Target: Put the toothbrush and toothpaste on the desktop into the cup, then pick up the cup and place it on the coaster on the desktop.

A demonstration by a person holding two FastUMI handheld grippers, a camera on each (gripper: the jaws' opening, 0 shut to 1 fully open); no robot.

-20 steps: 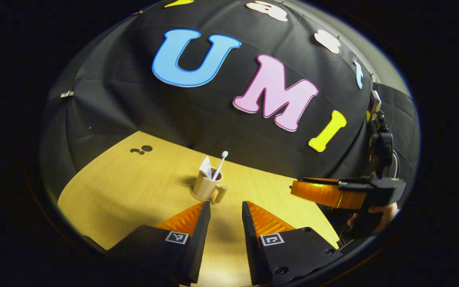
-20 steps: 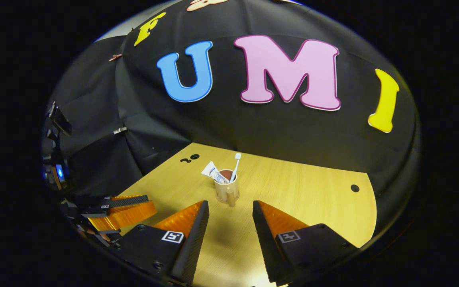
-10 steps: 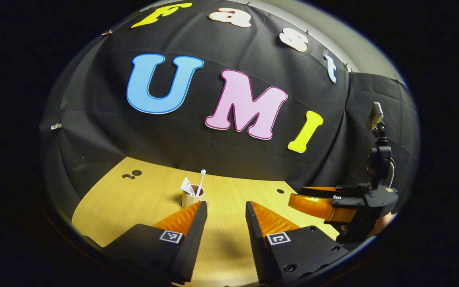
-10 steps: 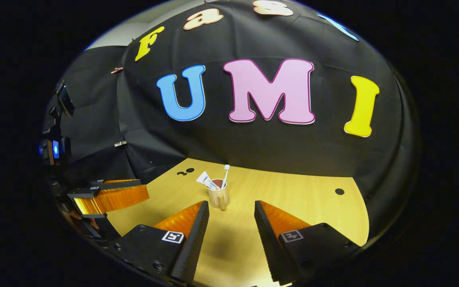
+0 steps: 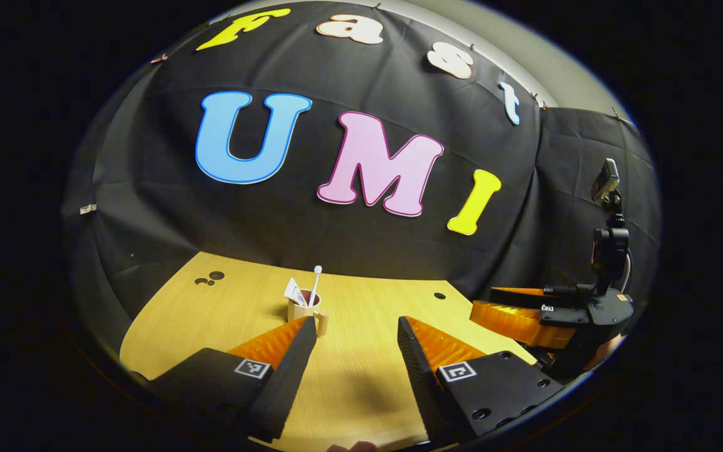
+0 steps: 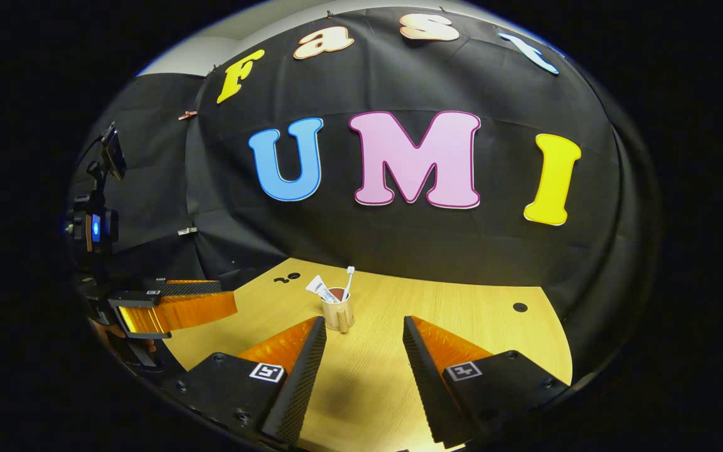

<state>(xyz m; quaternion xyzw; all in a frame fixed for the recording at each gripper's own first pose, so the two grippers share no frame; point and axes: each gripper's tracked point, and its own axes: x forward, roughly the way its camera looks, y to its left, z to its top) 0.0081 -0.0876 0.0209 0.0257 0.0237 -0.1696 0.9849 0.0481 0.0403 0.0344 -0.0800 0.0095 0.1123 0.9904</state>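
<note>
A beige cup [image 5: 302, 310] with a handle stands upright on the wooden desktop [image 5: 223, 314]. A white toothbrush [image 5: 315, 282] and a white toothpaste tube [image 5: 294, 292] stick up out of it. My left gripper [image 5: 355, 326] is open and empty, well short of the cup, which sits just past its left fingertip. In the right gripper view the cup [image 6: 337, 316] holds the toothbrush [image 6: 348, 280] and the toothpaste tube [image 6: 317, 287]. My right gripper [image 6: 361, 323] is open and empty, apart from the cup.
The right gripper [image 5: 524, 311] hovers over the desktop's right edge in the left gripper view. The left gripper [image 6: 173, 307] hangs at the left in the right gripper view. Small dark holes [image 5: 211, 278] [image 6: 519, 307] mark the desktop near its far corners. The black cloth wall closes the back.
Both grippers have drawn back from the cup and tipped upward, so the cup looks smaller and farther. Both stay open. The cup has not moved.
</note>
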